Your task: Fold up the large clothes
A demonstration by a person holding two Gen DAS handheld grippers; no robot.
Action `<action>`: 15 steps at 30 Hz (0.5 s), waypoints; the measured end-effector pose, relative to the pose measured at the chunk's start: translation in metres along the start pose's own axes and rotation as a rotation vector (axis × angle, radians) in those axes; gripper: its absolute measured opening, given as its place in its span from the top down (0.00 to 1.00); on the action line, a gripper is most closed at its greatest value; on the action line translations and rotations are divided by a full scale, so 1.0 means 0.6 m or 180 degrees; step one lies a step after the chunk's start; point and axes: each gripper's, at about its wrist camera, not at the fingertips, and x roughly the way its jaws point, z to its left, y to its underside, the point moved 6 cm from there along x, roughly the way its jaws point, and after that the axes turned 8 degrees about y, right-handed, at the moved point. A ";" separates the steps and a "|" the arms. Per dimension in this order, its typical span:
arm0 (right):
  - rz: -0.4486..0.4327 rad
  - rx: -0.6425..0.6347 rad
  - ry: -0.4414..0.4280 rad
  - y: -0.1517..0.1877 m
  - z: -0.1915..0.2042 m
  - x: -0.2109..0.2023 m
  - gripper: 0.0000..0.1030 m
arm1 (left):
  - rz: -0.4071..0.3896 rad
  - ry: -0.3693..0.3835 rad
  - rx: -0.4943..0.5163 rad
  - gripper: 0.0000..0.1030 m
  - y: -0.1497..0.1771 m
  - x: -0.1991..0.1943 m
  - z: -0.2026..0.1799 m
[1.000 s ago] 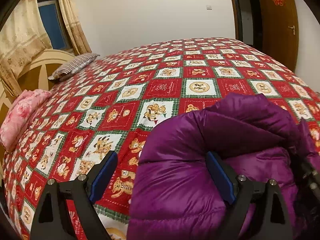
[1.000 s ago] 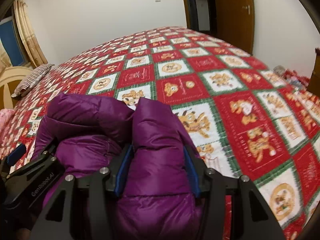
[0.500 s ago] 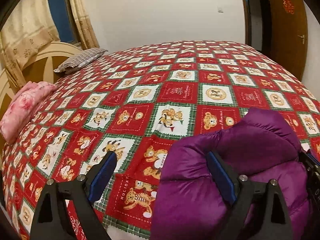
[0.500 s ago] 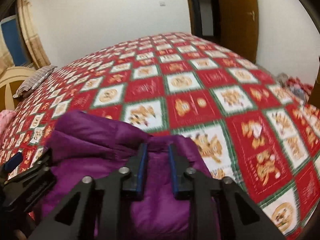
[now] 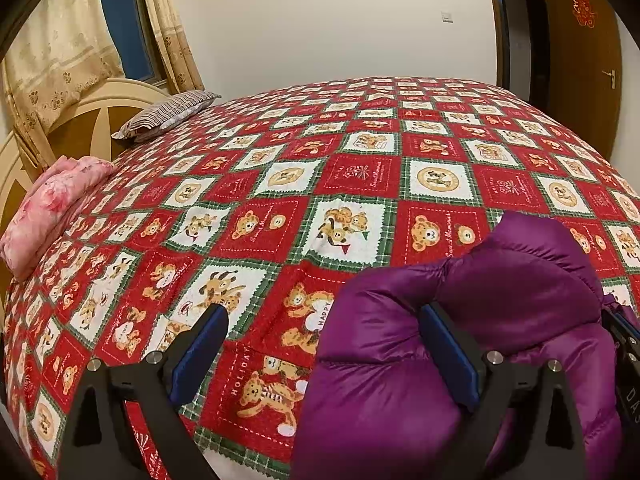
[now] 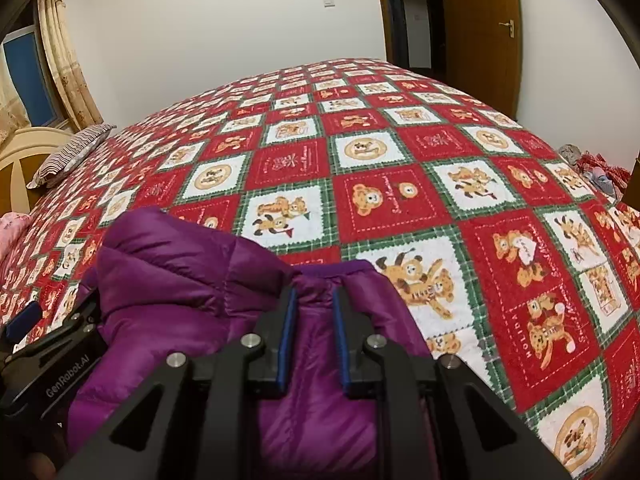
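Note:
A puffy purple down jacket lies bunched near the front edge of the bed. My left gripper hangs over its left end with jaws wide and still opening. Its right pad rests against the fabric; the left pad is free above the bedspread. In the right wrist view, my right gripper is shut on a fold of the jacket close to a ribbed hem. The left gripper's black body shows at that view's left edge.
The bed is covered by a red, white and green bear-patterned bedspread. A striped pillow and a pink folded blanket lie by the wooden headboard. A brown door stands at the back right; clutter sits beyond the bed's right side.
My right gripper has closed from half open onto a narrow fold of the jacket. In the left wrist view the jacket has slid right, leaving bedspread between the fingers.

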 end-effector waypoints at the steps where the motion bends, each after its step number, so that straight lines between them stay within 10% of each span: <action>1: 0.0000 -0.0005 0.0001 0.000 0.000 0.001 0.81 | 0.0001 0.0004 -0.0003 0.06 0.000 0.000 0.000; 15: 0.0042 -0.0052 0.0026 0.005 0.003 0.007 0.81 | 0.0005 0.0008 -0.0014 0.05 0.003 0.003 -0.001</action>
